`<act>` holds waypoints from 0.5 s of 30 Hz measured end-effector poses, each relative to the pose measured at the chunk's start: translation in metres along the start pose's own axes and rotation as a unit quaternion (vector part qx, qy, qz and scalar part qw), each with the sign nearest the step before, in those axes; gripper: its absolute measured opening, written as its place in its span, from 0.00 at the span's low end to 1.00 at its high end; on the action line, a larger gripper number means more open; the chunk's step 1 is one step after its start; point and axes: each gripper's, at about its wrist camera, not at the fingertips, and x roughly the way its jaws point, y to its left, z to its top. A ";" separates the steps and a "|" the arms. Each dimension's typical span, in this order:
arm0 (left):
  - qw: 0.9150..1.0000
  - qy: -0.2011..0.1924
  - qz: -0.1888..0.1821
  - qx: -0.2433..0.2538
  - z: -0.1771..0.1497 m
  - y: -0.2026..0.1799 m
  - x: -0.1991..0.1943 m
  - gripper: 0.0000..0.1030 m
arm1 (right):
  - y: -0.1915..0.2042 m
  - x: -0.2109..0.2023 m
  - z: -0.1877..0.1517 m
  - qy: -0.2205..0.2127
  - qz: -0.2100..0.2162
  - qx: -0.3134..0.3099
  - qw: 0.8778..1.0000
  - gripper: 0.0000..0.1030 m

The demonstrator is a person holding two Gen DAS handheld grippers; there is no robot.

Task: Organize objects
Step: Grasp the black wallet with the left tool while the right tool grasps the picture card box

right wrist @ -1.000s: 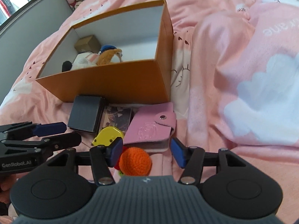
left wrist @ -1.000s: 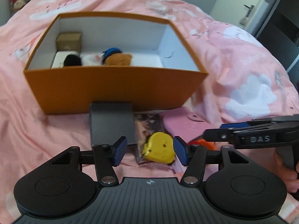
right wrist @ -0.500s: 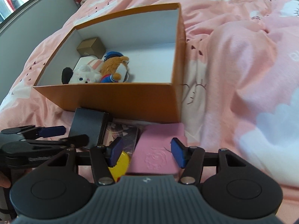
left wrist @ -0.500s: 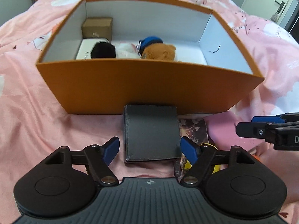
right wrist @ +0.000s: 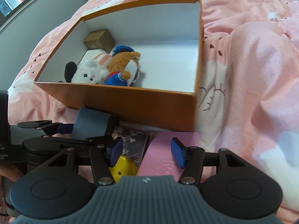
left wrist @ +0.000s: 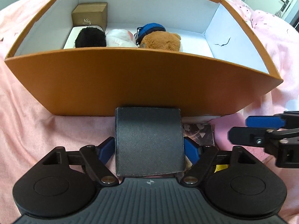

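1. Dark grey and textured, the flat wallet-like case [left wrist: 148, 140] lay on the pink bedding right between the blue pads of the left gripper [left wrist: 149, 149], its far edge against the front wall of the orange box [left wrist: 130, 82].
2. That gripper's jaws were opening and stood wide, one pad [left wrist: 105, 150] just beside each side of the case; whether they touched it could not be told.
3. Just right of the left gripper lay a dark printed card [left wrist: 200, 133], partly under the case, and beyond it a pink wallet [right wrist: 173, 143].
4. The right gripper [right wrist: 147, 152] hovered over the near end of the pink wallet with its jaws half parted; its right pad [right wrist: 177, 152] sat above the pink surface and its left pad above the card's edge, gripping nothing.
5. Below the right gripper's left finger showed part of a yellow tape measure [right wrist: 124, 168].
6. Ahead of both grippers, the orange box stood open with a white interior.
7. Inside it, toward its far left corner, sat a small brown carton [left wrist: 90, 15] and a white flat box [right wrist: 93, 55].
8. Nearer the front wall lay a white plush with a black ear [right wrist: 87, 72] and a brown plush in blue clothes [right wrist: 123, 69], touching each other.
9. Pink bedding [right wrist: 252, 74] printed with clouds surrounded everything.
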 end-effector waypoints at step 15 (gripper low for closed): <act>0.998 -0.029 0.054 -0.027 -0.018 0.029 -0.041 0.87 | 0.024 0.044 0.019 0.067 0.016 -0.007 0.998 0.61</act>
